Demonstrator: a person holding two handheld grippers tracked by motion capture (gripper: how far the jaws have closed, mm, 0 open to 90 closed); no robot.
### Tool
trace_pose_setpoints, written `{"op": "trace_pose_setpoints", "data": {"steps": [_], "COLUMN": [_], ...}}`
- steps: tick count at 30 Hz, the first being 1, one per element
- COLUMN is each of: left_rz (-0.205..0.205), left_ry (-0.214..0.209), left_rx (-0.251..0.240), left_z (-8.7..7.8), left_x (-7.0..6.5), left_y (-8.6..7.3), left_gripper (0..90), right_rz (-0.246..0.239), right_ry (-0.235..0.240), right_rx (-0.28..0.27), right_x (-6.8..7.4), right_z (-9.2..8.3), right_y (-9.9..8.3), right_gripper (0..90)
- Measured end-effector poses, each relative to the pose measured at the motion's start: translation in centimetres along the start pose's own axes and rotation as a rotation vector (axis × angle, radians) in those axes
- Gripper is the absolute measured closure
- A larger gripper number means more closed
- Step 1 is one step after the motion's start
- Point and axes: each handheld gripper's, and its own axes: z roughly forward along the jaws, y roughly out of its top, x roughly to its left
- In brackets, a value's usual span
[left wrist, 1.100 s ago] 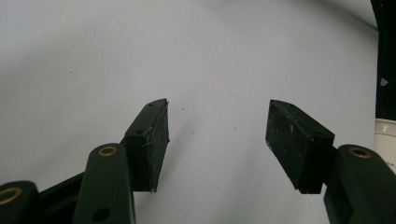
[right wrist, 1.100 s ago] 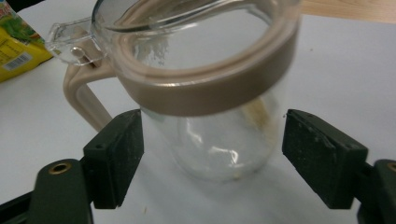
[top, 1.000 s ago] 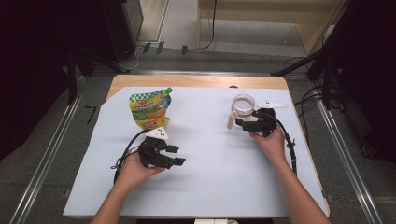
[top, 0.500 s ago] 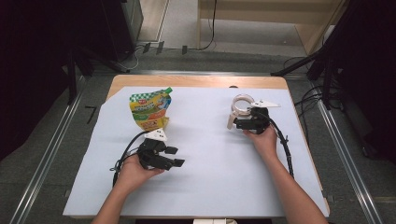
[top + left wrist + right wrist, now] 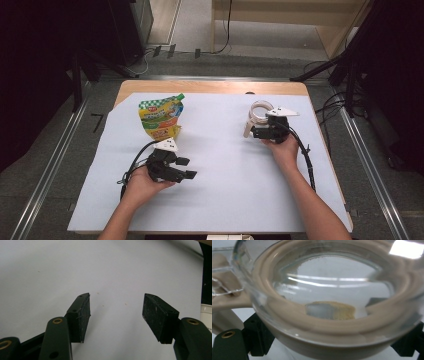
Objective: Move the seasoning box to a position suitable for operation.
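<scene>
A clear glass jar [image 5: 260,111] with a beige sealing ring and a hinged lid stands at the right of the white sheet. My right gripper [image 5: 256,128] reaches it from the near side. In the right gripper view the jar's mouth [image 5: 332,290] is very close, with a black jaw against each side of its body, so the right gripper [image 5: 332,346] is shut on it. At the near left, my left gripper [image 5: 186,168] rests in the person's hand, its jaws open over bare sheet. The left gripper [image 5: 116,315] has nothing between its pads.
A yellow and green spouted pouch [image 5: 161,117] lies at the far left of the white sheet [image 5: 225,165], just beyond the left hand. Cables trail from both grippers toward the near edge. The wooden table edge [image 5: 210,86] runs along the far side.
The right hand and its gripper have shifted slightly left, closer onto the jar. The jar, the pouch and the left gripper have stayed where they were.
</scene>
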Motion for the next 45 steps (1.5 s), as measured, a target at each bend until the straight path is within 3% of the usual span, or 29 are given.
{"op": "trace_pose_setpoints", "data": {"steps": [9,12,27,45], "left_rz": [0.003,0.002,-0.003,-0.004], "left_ry": [0.001,0.004,0.01,0.004], "left_rx": [-0.003,-0.001,-0.002,-0.001], "left_z": [0.0,0.0,-0.2,-0.2], "left_x": [0.1,0.1,0.3,0.5], "left_y": [0.1,0.1,0.3,0.4], "left_gripper": [40.1,40.1,40.4,40.3], "right_rz": [0.029,0.014,-0.054,-0.14], "right_ry": [0.014,0.022,0.114,0.22], "right_rx": [-0.009,-0.014,-0.01,0.024], "right_x": [0.2,0.7,5.0,9.7], "right_z": [-0.8,-1.2,-2.0,-1.6], "right_y": [0.5,0.7,0.8,0.3], "right_gripper": [12.0,12.0,12.0,12.0]}}
